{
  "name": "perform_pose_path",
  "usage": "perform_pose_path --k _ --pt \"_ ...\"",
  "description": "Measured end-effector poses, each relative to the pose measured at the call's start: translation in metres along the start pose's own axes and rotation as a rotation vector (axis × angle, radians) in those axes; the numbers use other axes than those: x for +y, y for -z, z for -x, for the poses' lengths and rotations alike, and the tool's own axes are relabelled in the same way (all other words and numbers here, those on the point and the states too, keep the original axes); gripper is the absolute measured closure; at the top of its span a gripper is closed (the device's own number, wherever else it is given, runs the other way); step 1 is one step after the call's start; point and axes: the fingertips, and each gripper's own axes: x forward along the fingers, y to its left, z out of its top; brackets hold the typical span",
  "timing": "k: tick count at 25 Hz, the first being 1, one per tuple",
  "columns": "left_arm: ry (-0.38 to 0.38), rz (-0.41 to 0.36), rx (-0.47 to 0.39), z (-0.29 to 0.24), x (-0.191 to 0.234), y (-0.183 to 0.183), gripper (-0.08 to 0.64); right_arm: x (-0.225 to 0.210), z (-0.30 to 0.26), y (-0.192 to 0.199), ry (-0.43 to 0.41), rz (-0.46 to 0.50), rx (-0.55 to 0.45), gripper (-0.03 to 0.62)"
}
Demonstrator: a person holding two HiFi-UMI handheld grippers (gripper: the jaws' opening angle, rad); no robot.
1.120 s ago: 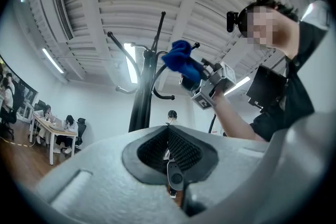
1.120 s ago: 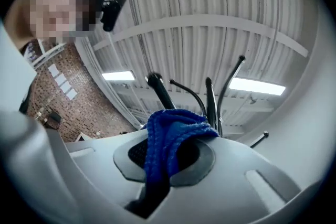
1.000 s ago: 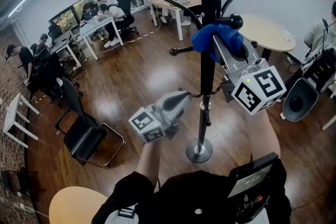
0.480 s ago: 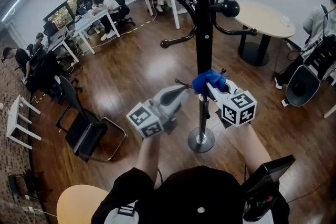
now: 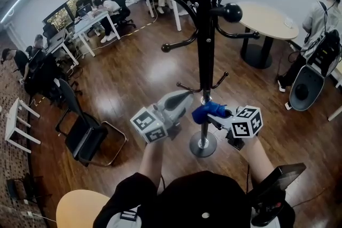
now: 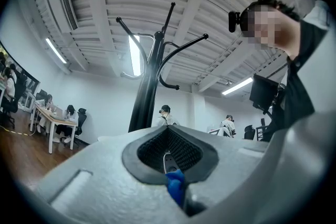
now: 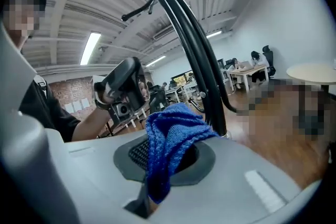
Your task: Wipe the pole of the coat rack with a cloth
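The black coat rack pole (image 5: 203, 34) rises from a round metal base (image 5: 203, 146) on the wood floor, right in front of me. My right gripper (image 5: 215, 115) is shut on a blue cloth (image 5: 208, 110), which presses against the pole low down, just below the small lower hooks (image 5: 184, 86). In the right gripper view the cloth (image 7: 170, 134) bunches out of the jaws (image 7: 163, 160) beside the pole (image 7: 202, 65). My left gripper (image 5: 186, 97) hovers left of the pole, shut with nothing held. From the left gripper view (image 6: 169, 155) the pole (image 6: 144, 97) stands just beyond.
Curved hook arms (image 5: 171, 0) jut from the pole above my hands. A black chair (image 5: 85, 136) stands to the left, a round table (image 5: 267, 18) at back right with a person (image 5: 320, 13) beside it. Desks with seated people (image 5: 101, 13) line the back.
My right gripper has slid the blue cloth down the pole, from up by the knobbed hooks to near its lower part. The left gripper has hardly moved.
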Motion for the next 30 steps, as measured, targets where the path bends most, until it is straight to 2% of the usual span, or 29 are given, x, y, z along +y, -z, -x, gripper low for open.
perform_pose_path --k 2,6,9,11,15,19,21,24,28,30 --pt "-0.002 -0.001 -0.003 -0.002 -0.001 -0.001 0.558 -0.007 -0.001 -0.001 0.053 0.008 -0.019 0.557" --pt "-0.006 0.003 -0.006 -0.003 -0.002 0.001 0.558 -0.053 -0.010 -0.007 0.246 0.019 -0.091 0.557" --pt "-0.019 0.009 -0.002 0.000 0.000 0.005 0.558 -0.063 -0.006 -0.037 0.303 0.029 -0.204 0.557" --pt "-0.024 0.006 -0.003 0.004 0.001 0.006 0.558 -0.050 0.007 -0.074 0.291 0.066 -0.291 0.557" --pt "-0.028 0.004 -0.017 0.007 0.001 0.001 0.558 -0.003 0.041 -0.173 0.260 0.203 -0.472 0.557" --pt "-0.004 -0.008 -0.027 0.002 0.000 -0.004 0.558 0.043 0.075 -0.272 0.230 0.340 -0.634 0.557" --pt "0.013 -0.016 -0.030 -0.002 -0.001 -0.005 0.558 0.066 0.094 -0.308 0.224 0.416 -0.694 0.557" --pt "0.016 -0.016 -0.019 -0.002 -0.006 -0.008 0.558 0.121 0.121 -0.328 0.176 0.529 -0.760 0.557" --pt "0.029 -0.034 -0.028 -0.004 -0.008 -0.015 0.558 0.203 0.162 -0.323 0.067 0.671 -0.868 0.557" --pt "0.035 -0.044 -0.034 -0.007 -0.006 -0.016 0.558 0.222 0.171 -0.323 0.054 0.727 -0.887 0.556"
